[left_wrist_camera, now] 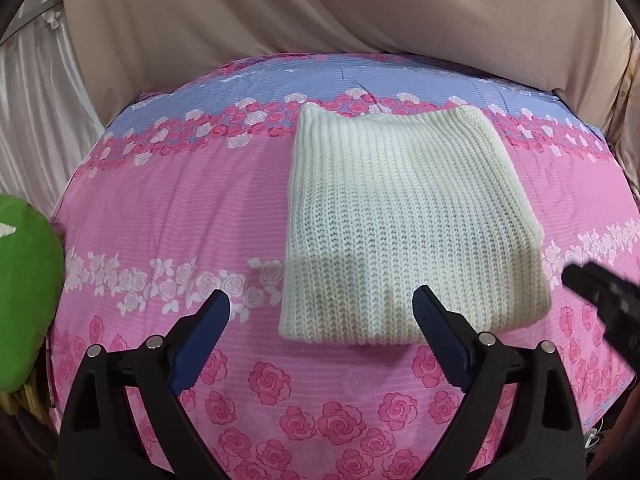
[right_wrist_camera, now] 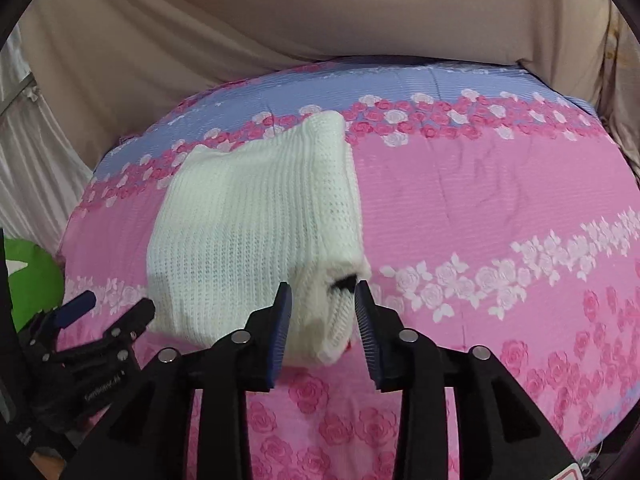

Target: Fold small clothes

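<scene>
Left claw (left_wrist_camera: pixel 322 304) spread wide, tilted down over near edge of folded white knit top (left_wrist_camera: pixel 404 224), right claw (right_wrist_camera: pixel 322 294) partly spread w/ top's corner between pads, not pinched, top flat on rose-print bed (left_wrist_camera: pixel 180 208), green cushion (left_wrist_camera: pixel 24 296) at left

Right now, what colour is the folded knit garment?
Cream white, ribbed; the folded knit garment shows best from the left wrist.
</scene>
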Demonstrator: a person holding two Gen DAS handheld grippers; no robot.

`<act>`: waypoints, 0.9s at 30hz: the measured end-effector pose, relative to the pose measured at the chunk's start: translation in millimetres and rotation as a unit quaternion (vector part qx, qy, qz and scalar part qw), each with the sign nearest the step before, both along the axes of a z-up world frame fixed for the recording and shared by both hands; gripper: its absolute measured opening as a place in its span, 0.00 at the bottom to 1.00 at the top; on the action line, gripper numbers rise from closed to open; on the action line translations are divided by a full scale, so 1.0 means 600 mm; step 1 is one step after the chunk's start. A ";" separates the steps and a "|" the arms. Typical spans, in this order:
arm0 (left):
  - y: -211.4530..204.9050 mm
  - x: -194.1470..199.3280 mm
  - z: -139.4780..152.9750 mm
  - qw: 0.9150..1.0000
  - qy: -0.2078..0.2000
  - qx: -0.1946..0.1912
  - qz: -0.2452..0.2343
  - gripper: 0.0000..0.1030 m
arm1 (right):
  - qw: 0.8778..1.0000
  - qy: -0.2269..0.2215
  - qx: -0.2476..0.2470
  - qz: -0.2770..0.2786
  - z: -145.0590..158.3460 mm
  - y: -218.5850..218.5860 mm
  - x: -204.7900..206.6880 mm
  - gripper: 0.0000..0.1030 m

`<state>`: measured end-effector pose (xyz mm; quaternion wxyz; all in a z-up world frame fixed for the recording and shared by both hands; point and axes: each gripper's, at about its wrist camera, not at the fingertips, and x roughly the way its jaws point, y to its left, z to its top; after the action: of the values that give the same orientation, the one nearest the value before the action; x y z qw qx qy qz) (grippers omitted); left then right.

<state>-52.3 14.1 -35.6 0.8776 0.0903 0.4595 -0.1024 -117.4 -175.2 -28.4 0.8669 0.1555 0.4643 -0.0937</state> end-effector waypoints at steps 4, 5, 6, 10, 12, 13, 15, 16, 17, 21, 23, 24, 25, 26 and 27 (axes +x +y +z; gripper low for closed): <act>-0.004 -0.013 -0.003 1.000 -0.006 -0.003 0.008 0.88 | 0.999 0.027 0.001 -0.026 -0.022 -0.009 -0.018 0.34; -0.006 -0.016 -0.004 1.000 -0.006 -0.003 0.007 0.88 | 0.999 0.033 -0.005 -0.033 -0.026 -0.007 -0.020 0.34; -0.009 -0.021 -0.005 1.000 -0.007 -0.004 0.005 0.88 | 0.999 0.035 -0.006 -0.036 -0.029 -0.003 -0.022 0.34; -0.017 -0.035 -0.010 1.000 -0.008 -0.012 -0.002 0.88 | 0.999 0.041 -0.017 -0.029 -0.034 0.014 -0.034 0.34; -0.017 -0.039 -0.013 1.000 -0.001 -0.019 -0.001 0.89 | 0.999 0.037 -0.026 -0.026 -0.031 0.021 -0.039 0.34; -0.016 -0.042 -0.014 1.000 0.001 -0.024 -0.001 0.89 | 0.999 0.034 -0.032 -0.024 -0.028 0.025 -0.041 0.35; -0.016 -0.045 -0.014 1.000 0.001 -0.024 0.002 0.89 | 0.998 0.028 -0.046 -0.018 -0.022 0.035 -0.043 0.39; -0.016 -0.047 -0.014 1.000 0.000 -0.025 0.000 0.89 | 0.998 0.027 -0.050 -0.016 -0.020 0.038 -0.044 0.40; -0.017 -0.049 -0.014 1.000 -0.001 -0.024 -0.001 0.89 | 0.998 0.024 -0.054 -0.013 -0.018 0.043 -0.044 0.40; -0.022 -0.058 -0.012 1.000 -0.002 -0.020 -0.010 0.89 | 0.998 0.022 -0.060 -0.006 -0.015 0.054 -0.046 0.41; -0.024 -0.062 -0.011 1.000 -0.003 -0.018 -0.014 0.91 | 0.998 0.021 -0.061 -0.003 -0.014 0.060 -0.046 0.41; -0.025 -0.063 -0.010 1.000 -0.004 -0.017 -0.016 0.91 | 0.998 0.021 -0.061 -0.002 -0.014 0.065 -0.047 0.41; -0.025 -0.065 -0.009 1.000 -0.006 -0.012 -0.014 0.91 | 0.998 0.022 -0.063 -0.001 -0.014 0.069 -0.047 0.41; -0.024 -0.065 -0.009 1.000 -0.006 -0.012 -0.014 0.91 | 0.998 0.022 -0.064 -0.002 -0.014 0.071 -0.048 0.41; -0.023 -0.065 -0.010 1.000 -0.004 -0.012 -0.013 0.91 | 0.998 0.023 -0.061 -0.002 -0.015 0.071 -0.048 0.41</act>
<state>-91.4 0.3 -41.3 0.8793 0.0857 0.4531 -0.1190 -146.4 -132.9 -37.2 0.8638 0.1017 0.4769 -0.1271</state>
